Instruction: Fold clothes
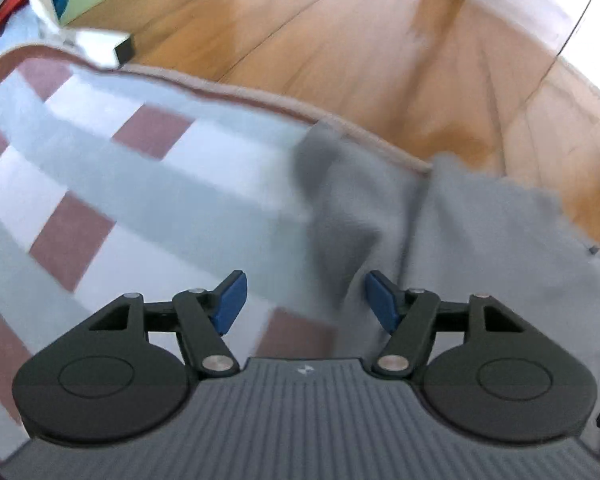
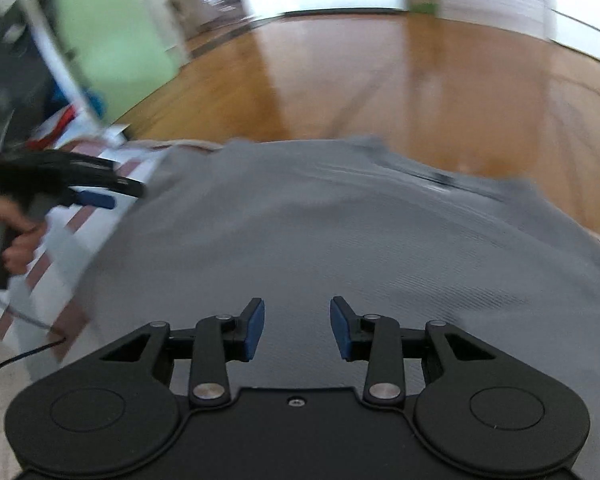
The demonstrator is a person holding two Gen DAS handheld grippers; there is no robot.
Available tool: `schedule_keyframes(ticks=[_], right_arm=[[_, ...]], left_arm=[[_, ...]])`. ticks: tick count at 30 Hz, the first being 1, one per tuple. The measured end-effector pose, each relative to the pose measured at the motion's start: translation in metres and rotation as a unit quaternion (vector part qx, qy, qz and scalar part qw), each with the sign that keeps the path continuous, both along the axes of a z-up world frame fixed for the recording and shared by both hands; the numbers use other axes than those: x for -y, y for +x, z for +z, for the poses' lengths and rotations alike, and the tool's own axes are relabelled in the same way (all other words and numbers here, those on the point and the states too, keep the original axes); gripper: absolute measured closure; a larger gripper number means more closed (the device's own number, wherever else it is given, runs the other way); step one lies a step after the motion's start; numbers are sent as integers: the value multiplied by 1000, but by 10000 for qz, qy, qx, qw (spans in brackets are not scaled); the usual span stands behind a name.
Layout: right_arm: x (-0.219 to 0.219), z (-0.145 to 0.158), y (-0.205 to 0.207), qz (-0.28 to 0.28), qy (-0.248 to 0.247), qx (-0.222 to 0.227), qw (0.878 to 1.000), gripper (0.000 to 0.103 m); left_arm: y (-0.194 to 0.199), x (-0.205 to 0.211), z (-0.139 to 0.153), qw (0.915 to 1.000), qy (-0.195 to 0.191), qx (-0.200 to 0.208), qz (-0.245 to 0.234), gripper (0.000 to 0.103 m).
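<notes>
- Left gripper (image 1: 305, 300) hangs with its blue pads spread and nothing between them, above the checked cloth (image 1: 100, 184); the grey garment (image 1: 480, 240) lies just ahead and to its right.
- Right gripper (image 2: 297, 328), jaws likewise parted and empty, hovers over the garment's broad middle.
- Only the right wrist view shows a hand (image 2: 16, 240) gripping the other tool's handle, and a black cable (image 2: 20, 356).
</notes>
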State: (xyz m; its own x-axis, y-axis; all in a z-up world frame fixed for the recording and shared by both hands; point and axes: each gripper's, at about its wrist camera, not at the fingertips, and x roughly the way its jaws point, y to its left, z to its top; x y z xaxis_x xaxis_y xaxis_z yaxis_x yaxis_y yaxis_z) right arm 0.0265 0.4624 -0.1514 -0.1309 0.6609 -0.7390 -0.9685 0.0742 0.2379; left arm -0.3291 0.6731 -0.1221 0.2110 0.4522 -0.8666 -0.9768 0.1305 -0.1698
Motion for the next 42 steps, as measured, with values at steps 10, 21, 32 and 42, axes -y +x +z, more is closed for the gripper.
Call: schedule_keyframes(ticks=[10, 21, 32, 42], right_arm=[[7, -6, -54, 346, -314, 72, 9989, 56], [11, -29, -41, 137, -590, -102, 9981, 56], [19, -39, -33, 192, -489, -300, 9982, 56], [12, -38, -8, -207, -484, -880, 9947, 55]], left_arm=[[-6, -21, -28, 9814, -321, 1889, 80, 61], [62, 40, 29, 9677, 1616, 1021, -1643, 96], [140, 107, 26, 9244, 311, 1167, -3617, 48], [81, 84, 26, 9397, 979, 608, -3220, 25]])
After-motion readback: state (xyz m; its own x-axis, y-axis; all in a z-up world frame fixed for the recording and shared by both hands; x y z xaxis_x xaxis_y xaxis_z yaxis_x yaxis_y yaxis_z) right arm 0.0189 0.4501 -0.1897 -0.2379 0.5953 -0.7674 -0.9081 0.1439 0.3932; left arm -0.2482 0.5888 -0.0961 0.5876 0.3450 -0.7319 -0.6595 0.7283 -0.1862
